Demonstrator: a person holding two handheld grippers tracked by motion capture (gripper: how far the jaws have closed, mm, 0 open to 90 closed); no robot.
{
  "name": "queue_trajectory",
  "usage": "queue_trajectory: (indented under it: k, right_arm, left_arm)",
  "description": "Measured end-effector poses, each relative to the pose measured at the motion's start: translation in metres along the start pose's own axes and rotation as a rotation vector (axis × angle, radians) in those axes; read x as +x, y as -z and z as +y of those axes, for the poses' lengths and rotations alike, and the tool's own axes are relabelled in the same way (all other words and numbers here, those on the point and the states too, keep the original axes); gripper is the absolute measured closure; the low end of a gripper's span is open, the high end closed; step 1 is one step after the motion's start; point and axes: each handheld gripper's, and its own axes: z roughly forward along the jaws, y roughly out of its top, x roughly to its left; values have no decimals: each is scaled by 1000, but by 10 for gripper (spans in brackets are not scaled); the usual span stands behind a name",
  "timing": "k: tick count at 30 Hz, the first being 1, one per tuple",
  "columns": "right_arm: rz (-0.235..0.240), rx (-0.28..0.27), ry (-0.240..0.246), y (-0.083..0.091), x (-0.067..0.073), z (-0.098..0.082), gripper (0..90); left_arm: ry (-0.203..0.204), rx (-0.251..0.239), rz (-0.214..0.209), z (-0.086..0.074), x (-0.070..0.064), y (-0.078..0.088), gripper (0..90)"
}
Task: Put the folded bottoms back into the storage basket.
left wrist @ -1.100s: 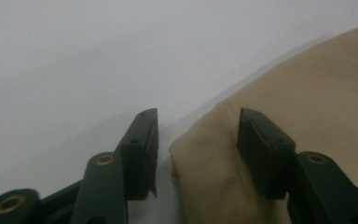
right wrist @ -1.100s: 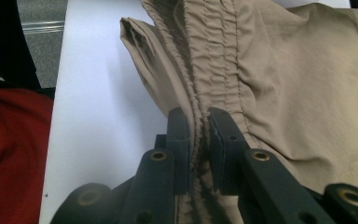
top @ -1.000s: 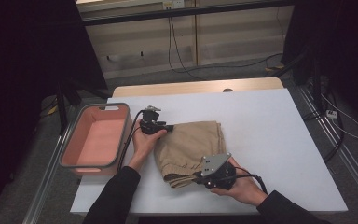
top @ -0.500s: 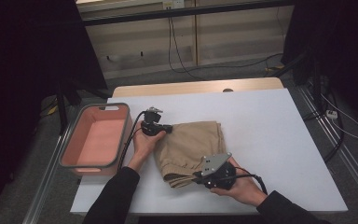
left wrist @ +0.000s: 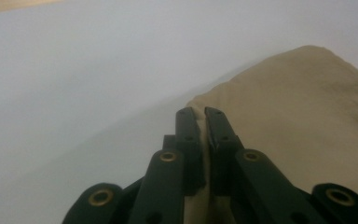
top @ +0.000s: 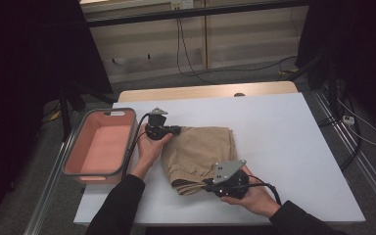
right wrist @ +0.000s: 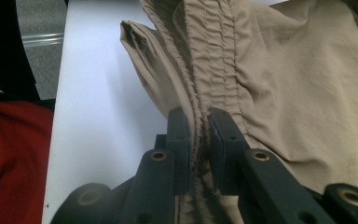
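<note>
A folded pair of tan shorts (top: 200, 154) lay on the white table (top: 293, 147), just right of a pink bin (top: 100, 147) that stood at the table's left edge. The left gripper (top: 175, 130), held in the person's left hand (top: 149, 147), sat at the garment's far left corner; its jaws had just been closing, and in the left gripper view (left wrist: 199, 122) the 2 black jaws were pinched on a thin edge of the tan cloth (left wrist: 303, 126), with fabric showing between them down to the bottom of the picture. The right gripper (top: 206, 185), held in the right hand (top: 254, 198), lay at the near edge of the shorts, pointing left. In the right gripper view (right wrist: 199, 122) its jaws were clamped on the gathered elastic waistband (right wrist: 214, 60), whose ruched seam ran up and away from the pads, while smoother cloth spread to the right. A cable (top: 269, 187) trailed from that gripper over the person's wrist. Both dark sleeves (top: 120, 205) came in from the bottom of the high view.
</note>
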Motion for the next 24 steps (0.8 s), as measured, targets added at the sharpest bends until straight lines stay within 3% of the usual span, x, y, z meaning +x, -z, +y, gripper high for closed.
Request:
queue_trajectory:
  k: [7,10,24]
  right_arm:
    - [-4,-35,-6,3,0,2,796]
    - [-6,-41,2,2,2,3,796]
    - [-12,-104,-1,6,1,10,798]
  left_arm:
    - [-3,-33,5,6,-3,11,856]
    - [-27,-56,8,11,-9,18,856]
    - [-43,-129,-30,25,-9,45,858]
